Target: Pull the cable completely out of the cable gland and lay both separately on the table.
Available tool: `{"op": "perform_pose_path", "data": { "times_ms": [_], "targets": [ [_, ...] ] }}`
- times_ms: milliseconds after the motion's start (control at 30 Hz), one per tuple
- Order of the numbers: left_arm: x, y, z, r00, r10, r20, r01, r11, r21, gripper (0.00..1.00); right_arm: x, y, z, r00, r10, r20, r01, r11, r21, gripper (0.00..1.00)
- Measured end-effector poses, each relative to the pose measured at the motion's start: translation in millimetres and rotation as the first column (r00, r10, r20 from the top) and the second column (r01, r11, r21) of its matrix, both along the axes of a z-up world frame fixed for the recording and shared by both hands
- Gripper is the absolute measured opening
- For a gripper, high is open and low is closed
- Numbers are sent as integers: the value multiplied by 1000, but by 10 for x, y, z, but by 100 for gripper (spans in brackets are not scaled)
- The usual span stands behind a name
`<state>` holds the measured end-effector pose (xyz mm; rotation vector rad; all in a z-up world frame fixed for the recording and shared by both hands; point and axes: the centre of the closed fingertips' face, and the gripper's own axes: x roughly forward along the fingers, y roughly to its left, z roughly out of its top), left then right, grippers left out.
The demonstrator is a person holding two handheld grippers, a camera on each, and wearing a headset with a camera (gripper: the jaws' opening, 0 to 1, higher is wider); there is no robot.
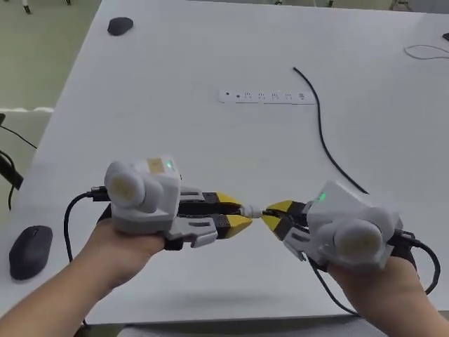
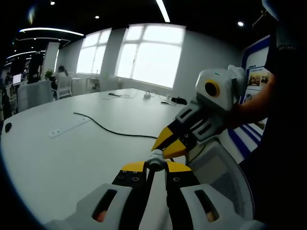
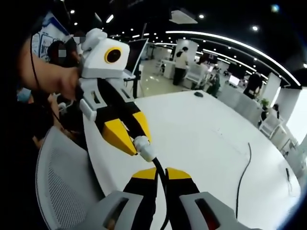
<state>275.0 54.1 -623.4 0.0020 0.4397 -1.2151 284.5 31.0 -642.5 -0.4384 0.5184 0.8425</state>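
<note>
A small white cable gland [image 1: 252, 210] hangs just above the near edge of the white table [image 1: 175, 126], between the two grippers. My left gripper [image 1: 245, 211] comes in from the left and is shut on the gland [image 2: 155, 160], which sits between its yellow tips [image 2: 156, 166]. My right gripper [image 1: 271, 213] faces it from the right and is shut on the black cable [image 3: 159, 170] right behind the gland [image 3: 145, 147]. The cable runs back between the right gripper's [image 3: 161, 174] jaws. The two sets of tips almost touch.
A white power strip [image 1: 265, 96] lies mid-table, with a long black cable [image 1: 321, 126] curving past it toward the right gripper. There is a dark mouse [image 1: 29, 251] at the near left and another [image 1: 120, 26] far left. A mesh chair [image 3: 62, 191] stands below the table edge.
</note>
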Motion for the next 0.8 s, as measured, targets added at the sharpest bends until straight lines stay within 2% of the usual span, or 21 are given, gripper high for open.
{"op": "perform_pose_path", "data": {
  "times_ms": [200,367,400,467,667,700,733,800],
  "targets": [
    [5,0,15,1000,2,10,-2,1000,1,15,17,-167,-82,997,-64,-46,66,997,26,0],
    [0,-7,27,1000,12,13,-12,1000,-1,15,49,-308,-144,984,-138,-109,146,986,73,0],
    [1,-6,27,1000,17,12,-17,1000,-1,15,55,-342,-171,977,-163,-140,177,980,93,0],
    [0,-3,25,1000,22,11,-22,1000,1,15,82,-424,-223,965,-199,-172,219,970,108,0],
    [-15,1,28,999,32,11,-32,999,8,15,113,-620,-362,932,-269,-243,305,944,124,0],
    [-18,2,26,999,34,11,-34,999,10,15,116,-656,-397,921,-286,-263,327,936,128,0],
    [-21,2,23,999,35,10,-35,999,11,15,120,-681,-417,916,-296,-271,338,932,128,0],
    [-28,-5,10,999,37,10,-37,999,13,15,118,-739,-479,894,-325,-308,379,916,133,0]
  ]
}}
